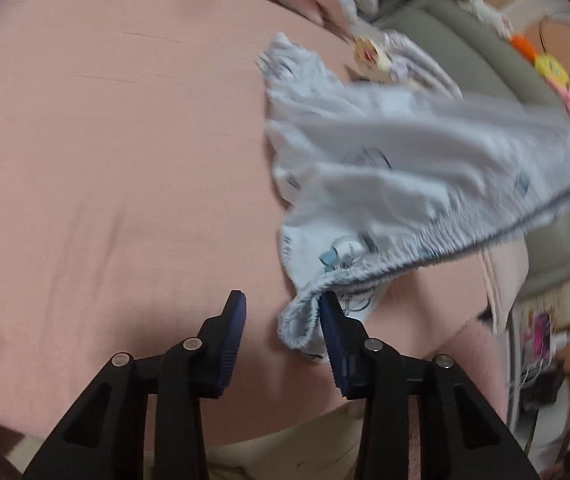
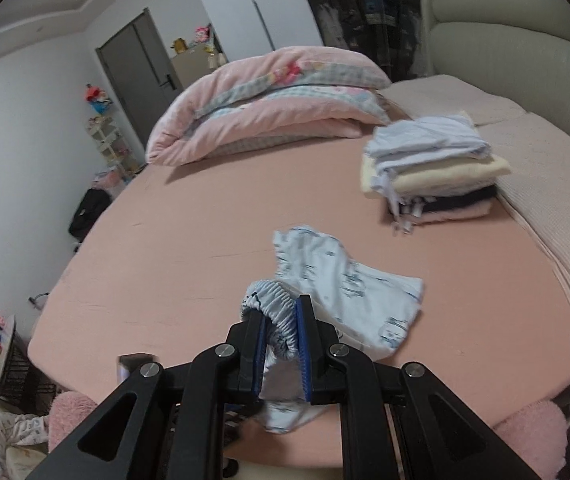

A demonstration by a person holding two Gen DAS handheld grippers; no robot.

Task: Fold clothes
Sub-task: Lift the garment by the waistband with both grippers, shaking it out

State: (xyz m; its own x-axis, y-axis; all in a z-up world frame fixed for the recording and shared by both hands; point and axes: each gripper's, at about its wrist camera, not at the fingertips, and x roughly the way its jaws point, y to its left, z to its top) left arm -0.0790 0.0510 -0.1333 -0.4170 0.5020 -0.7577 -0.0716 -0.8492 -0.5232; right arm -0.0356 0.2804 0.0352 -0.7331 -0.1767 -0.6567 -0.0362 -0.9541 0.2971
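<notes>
A small light-blue printed garment [image 2: 349,280] with a gathered elastic waistband lies partly on the pink bed sheet [image 2: 205,240]. In the right wrist view, my right gripper [image 2: 283,308] is shut on a bunched part of the waistband, and cloth hangs below the jaws. In the left wrist view, the same garment [image 1: 405,168] stretches up to the right, blurred. Its waistband corner [image 1: 301,320] rests against the right finger of my left gripper [image 1: 282,296]. The left finger stands apart from the cloth, so this gripper is open.
A stack of folded clothes [image 2: 433,168] sits at the far right of the bed, beside a pale blanket [image 2: 545,200]. A rolled pink quilt [image 2: 269,100] lies at the far end. The grey headboard [image 2: 505,40] carries plush toys. The bed's near edge is close below both grippers.
</notes>
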